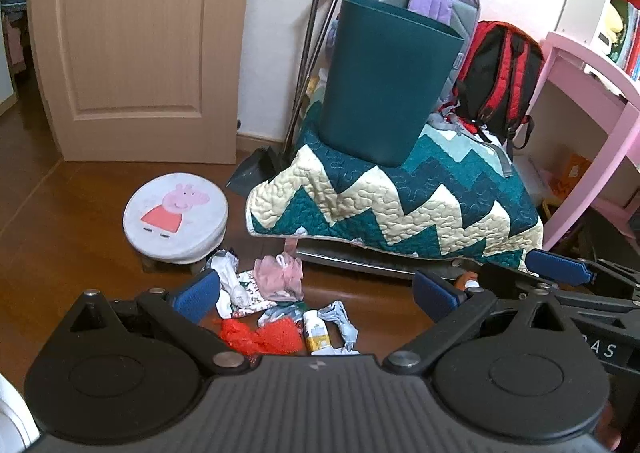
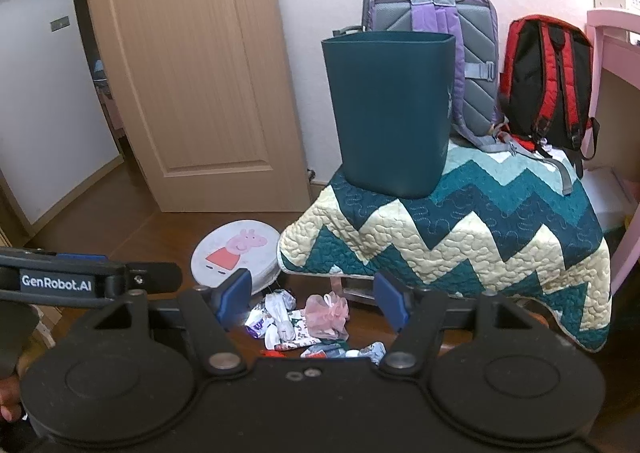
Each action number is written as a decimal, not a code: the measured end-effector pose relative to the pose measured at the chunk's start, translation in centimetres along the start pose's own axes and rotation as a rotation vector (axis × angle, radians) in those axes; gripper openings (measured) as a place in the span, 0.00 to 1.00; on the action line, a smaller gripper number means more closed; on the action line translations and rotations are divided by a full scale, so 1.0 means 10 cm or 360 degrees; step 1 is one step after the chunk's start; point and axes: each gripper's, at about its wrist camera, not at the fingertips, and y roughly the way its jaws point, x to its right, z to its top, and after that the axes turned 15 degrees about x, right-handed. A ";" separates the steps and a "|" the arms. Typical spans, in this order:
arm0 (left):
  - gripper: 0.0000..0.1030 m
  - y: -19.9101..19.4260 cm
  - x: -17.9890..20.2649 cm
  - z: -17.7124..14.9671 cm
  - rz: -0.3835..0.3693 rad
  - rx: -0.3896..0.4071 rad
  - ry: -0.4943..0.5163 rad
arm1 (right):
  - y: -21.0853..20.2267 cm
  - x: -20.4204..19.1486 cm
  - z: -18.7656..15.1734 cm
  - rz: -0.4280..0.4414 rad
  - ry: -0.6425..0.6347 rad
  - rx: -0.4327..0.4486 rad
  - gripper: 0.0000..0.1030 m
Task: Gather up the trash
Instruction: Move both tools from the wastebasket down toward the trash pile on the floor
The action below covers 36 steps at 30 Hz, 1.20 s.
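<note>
A pile of trash lies on the wooden floor: a pink mesh pouch (image 1: 279,278), white crumpled wrappers (image 1: 230,282), a red net (image 1: 262,338), a small yellow-and-white bottle (image 1: 315,333) and a bluish wrapper (image 1: 343,323). The pile shows in the right wrist view too, with the pink pouch (image 2: 327,313) and white wrappers (image 2: 276,315). A dark teal bin (image 1: 384,81) (image 2: 390,109) stands upright on a quilt-covered seat (image 1: 400,197) (image 2: 452,229). My left gripper (image 1: 316,293) is open above the pile. My right gripper (image 2: 312,301) is open above it and shows at the right of the left wrist view (image 1: 556,273).
A round Peppa Pig stool (image 1: 176,209) (image 2: 236,249) stands left of the pile. A purple backpack (image 2: 436,13) and a red-black backpack (image 2: 548,81) lean behind the bin. A dustpan and broom (image 1: 256,169) stand by the wall. A pink desk (image 1: 592,93) is right, a door (image 1: 140,45) left.
</note>
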 end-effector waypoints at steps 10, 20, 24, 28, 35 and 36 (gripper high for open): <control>1.00 -0.01 0.01 0.00 -0.0021 0.0029 0.0017 | -0.01 -0.04 0.01 -0.0003 -0.0013 0.0005 0.65; 1.00 -0.03 0.01 0.02 -0.0021 0.0051 0.0036 | -0.04 -0.06 0.02 -0.0015 -0.0021 0.0023 0.65; 1.00 -0.08 0.01 0.02 -0.0007 0.0078 0.0048 | -0.07 -0.09 0.04 -0.0017 -0.0036 0.0042 0.65; 1.00 -0.12 0.01 0.04 -0.0004 0.0102 0.0058 | -0.11 -0.12 0.06 -0.0021 -0.0053 0.0059 0.65; 1.00 -0.22 -0.01 0.08 -0.0037 0.0164 0.0057 | -0.17 -0.19 0.10 -0.0034 -0.0080 0.0092 0.65; 1.00 -0.22 0.01 0.09 -0.0040 0.0171 0.0056 | -0.18 -0.20 0.10 -0.0037 -0.0082 0.0097 0.65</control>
